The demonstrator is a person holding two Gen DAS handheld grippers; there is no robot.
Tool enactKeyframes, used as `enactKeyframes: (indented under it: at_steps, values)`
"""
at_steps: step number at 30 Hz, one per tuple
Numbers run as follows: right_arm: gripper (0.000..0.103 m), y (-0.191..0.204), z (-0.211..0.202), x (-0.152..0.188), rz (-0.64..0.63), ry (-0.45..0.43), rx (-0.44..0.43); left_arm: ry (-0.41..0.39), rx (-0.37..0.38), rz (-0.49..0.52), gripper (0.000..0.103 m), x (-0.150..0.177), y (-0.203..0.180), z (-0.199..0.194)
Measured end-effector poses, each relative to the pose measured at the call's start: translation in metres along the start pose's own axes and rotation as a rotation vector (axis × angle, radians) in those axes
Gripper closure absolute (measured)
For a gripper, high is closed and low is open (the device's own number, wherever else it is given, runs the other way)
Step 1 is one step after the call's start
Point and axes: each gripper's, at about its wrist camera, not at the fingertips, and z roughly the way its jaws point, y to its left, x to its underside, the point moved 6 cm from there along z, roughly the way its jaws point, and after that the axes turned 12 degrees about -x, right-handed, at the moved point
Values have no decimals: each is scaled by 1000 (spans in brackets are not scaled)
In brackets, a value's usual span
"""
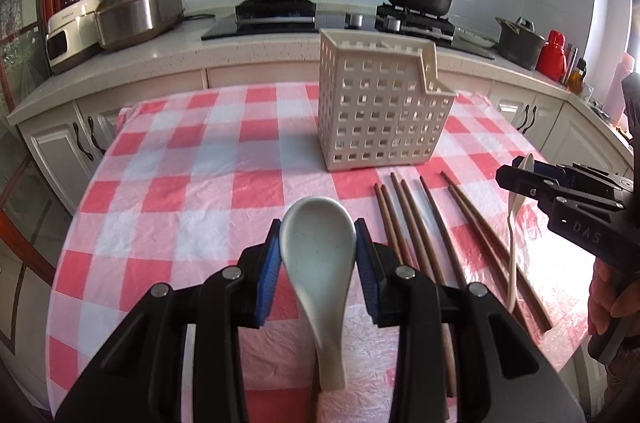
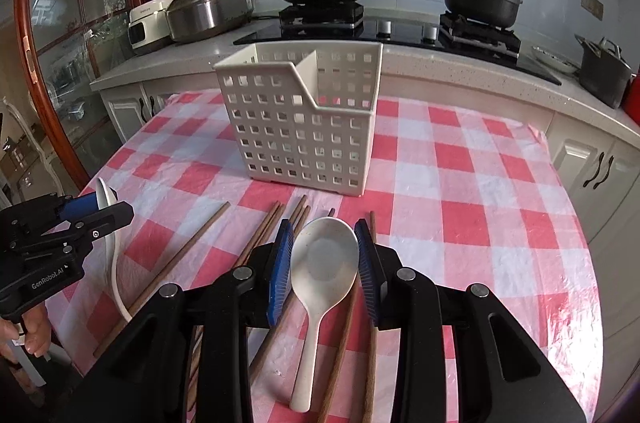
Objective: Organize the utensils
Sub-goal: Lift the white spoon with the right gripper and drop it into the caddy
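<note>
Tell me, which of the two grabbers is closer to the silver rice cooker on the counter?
Left. The left gripper has the silver rice cooker ahead to its left; the right gripper is farther right, beyond the chopsticks.

My right gripper [image 2: 323, 263] clamped the bowl of a white spoon [image 2: 320, 271], its handle pointing back toward me above the brown chopsticks [image 2: 264, 235] lying on the checked table [image 2: 460, 191]. Ahead stood the perforated white basket [image 2: 304, 127], upright. At my left, my left gripper [image 2: 105, 205] gripped a second white spoon [image 2: 114, 255] edge-on.
</note>
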Motion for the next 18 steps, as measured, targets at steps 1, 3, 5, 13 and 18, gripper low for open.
enactKeyframes:
  at_steps: [1,3,5,13,18]
  values:
    - [71,2,-4,-2,-6,-12,3,-13,-6,-1,69,-2,2,-5]
    - [71,5,-9,-4,-12,-26,8,-32,-13,-1,69,-5,5,-13]
    - [71,7,-13,-4,-12,-34,10,-52,-19,1,69,-8,8,-21]
    - [71,12,-23,-11,-31,-75,36,-79,-27,34,69,-12,5,-29]
    - [71,10,-29,-28,-58,-113,57,-98,-25,47,69,-25,5,-32]
